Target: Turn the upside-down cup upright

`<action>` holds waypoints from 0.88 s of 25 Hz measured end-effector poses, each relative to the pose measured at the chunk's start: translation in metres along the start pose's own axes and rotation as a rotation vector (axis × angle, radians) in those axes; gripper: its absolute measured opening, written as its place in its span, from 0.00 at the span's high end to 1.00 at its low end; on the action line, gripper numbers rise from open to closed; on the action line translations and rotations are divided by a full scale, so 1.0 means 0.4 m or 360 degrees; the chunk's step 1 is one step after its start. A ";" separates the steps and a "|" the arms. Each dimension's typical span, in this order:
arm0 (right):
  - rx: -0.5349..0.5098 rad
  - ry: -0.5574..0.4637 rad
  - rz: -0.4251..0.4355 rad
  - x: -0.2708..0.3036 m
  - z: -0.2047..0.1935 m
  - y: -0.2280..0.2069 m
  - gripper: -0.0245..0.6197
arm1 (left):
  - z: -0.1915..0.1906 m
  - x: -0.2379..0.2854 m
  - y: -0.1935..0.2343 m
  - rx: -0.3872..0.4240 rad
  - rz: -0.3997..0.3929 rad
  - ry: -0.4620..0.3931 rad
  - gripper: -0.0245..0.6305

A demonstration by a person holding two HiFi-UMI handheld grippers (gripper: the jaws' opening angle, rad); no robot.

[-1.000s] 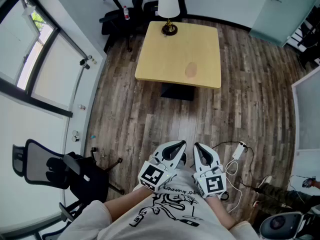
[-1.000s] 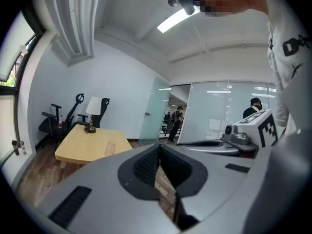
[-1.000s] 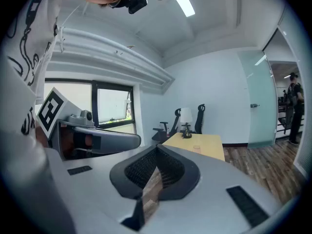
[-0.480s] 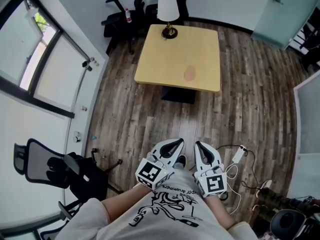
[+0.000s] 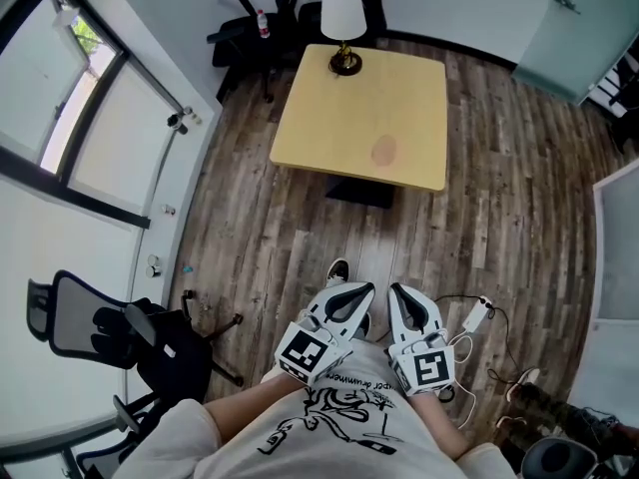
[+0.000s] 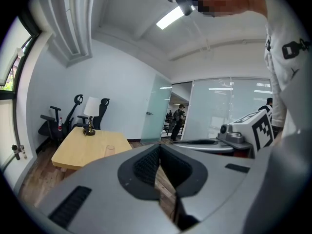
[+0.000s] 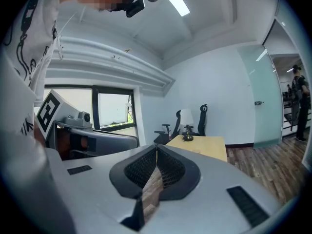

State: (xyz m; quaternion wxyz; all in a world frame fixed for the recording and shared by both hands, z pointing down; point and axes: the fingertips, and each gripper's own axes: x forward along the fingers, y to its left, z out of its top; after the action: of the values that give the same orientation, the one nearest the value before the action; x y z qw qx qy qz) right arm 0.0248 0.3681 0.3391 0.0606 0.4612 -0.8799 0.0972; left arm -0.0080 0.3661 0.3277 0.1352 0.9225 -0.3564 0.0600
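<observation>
Looking down from the head view, the left gripper and the right gripper are seen side by side, held close against the person's shirt and pointed forward over the wooden floor. In the left gripper view the jaws are brought fully together, their ribbed pads meeting at the tip, and nothing is caught between them. The same is shown in the right gripper view: the jaws are pressed closed, and only floorboards are seen through the narrow slit below the pads.

The cup is found well ahead of both grippers, roughly on the line between them, and well apart from either. It is set on the pale wooden table, near the table's nearer edge. It appears clear with a pinkish tint. Which way up it stands cannot be made out.

Beyond the cup, at the table's far edge, a lamp with a white shade is placed. Just ahead of the left gripper a shoe is seen on the floor. Just to the right of the right gripper a white cable with a plug is laid on the boards. Far to the left of the left gripper a black office chair is parked beside the window.
</observation>
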 end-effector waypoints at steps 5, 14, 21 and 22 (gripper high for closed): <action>-0.0019 0.0022 -0.0009 0.080 0.009 -0.040 0.93 | 0.006 0.049 0.091 -0.0039 0.0012 0.0001 0.95; -0.0026 0.0057 -0.0102 0.284 0.060 -0.184 0.93 | 0.097 0.222 0.294 -0.0025 -0.0064 -0.0011 0.95; -0.0024 0.0079 -0.0143 0.446 0.107 -0.273 0.93 | 0.153 0.327 0.424 -0.0036 -0.0152 0.0018 0.95; -0.0020 0.0082 -0.0149 0.468 0.113 -0.286 0.93 | 0.161 0.343 0.445 -0.0041 -0.0160 0.0024 0.95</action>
State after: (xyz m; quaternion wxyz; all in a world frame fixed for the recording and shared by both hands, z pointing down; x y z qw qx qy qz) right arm 0.0122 0.1446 0.3450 0.0907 0.4988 -0.8561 0.1008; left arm -0.0257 0.1333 0.3314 0.1525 0.9370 -0.3092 0.0555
